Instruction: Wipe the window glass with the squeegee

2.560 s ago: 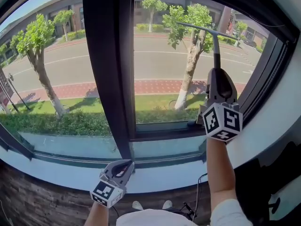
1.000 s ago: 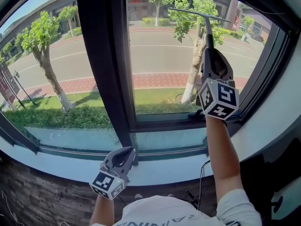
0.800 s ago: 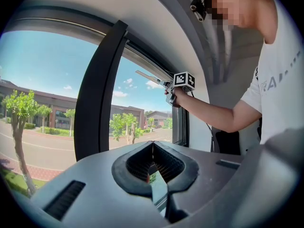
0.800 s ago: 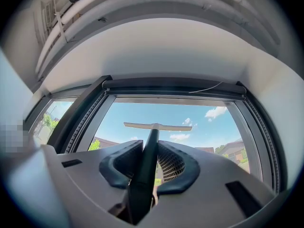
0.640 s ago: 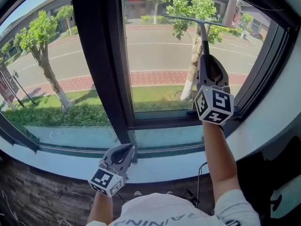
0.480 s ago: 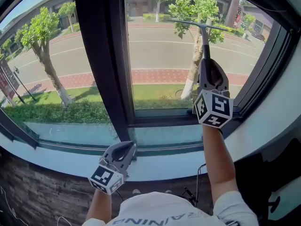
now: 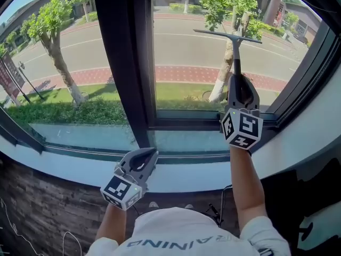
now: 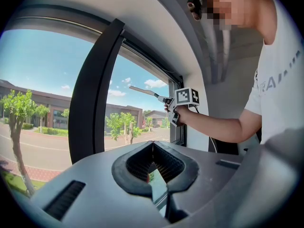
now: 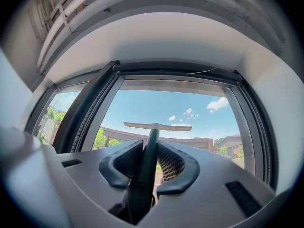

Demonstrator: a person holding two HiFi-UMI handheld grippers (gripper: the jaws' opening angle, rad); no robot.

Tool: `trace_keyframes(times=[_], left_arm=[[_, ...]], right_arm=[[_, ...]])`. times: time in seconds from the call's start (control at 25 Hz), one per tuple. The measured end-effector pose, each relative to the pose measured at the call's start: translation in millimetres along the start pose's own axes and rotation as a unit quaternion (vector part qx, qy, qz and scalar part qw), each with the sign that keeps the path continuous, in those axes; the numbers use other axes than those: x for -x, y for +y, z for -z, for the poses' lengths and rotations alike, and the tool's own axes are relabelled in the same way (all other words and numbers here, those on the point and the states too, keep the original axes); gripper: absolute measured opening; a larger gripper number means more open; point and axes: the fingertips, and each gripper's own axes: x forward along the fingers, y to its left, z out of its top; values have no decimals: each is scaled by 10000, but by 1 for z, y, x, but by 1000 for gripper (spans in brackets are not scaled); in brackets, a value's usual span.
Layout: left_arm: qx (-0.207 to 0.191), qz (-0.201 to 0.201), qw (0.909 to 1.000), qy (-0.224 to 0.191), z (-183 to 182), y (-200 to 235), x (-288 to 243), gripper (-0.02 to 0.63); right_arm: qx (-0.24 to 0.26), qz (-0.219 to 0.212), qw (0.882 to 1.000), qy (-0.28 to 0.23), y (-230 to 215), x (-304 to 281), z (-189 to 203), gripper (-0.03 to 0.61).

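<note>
The squeegee (image 7: 233,51) has a dark handle and a thin T-shaped blade, which lies level across the right window pane (image 7: 186,63) about halfway up. My right gripper (image 7: 240,92) is shut on the handle, its marker cube just above the lower window frame. In the right gripper view the handle (image 9: 150,151) runs up between the jaws to the blade (image 9: 157,126) against the sky. My left gripper (image 7: 143,163) hangs low by the sill, shut and holding nothing. From the left gripper view, the squeegee (image 8: 142,91) and the right gripper's cube (image 8: 186,97) show beside the glass.
A wide black mullion (image 7: 121,63) separates the right pane from the left pane (image 7: 53,73). A white sill (image 7: 181,169) runs below the frame, and a white wall (image 7: 314,127) closes the right side. Cables (image 7: 218,212) lie on the floor below.
The squeegee first rose on the pane, then slid down it with my right gripper. The left gripper has stayed low by the sill.
</note>
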Motion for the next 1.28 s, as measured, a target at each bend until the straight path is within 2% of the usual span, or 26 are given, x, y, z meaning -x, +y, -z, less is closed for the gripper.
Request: trace_keyframes(times=[0.6, 1.28], left_arm=[[-77, -118, 9999, 95, 2, 8, 7, 17], [-56, -162, 9997, 148, 8, 4, 5, 17]], right_arm=[[-183, -88, 9966, 800, 14, 44, 93, 100], [-262, -193, 9871, 1566, 20, 80, 178, 100]])
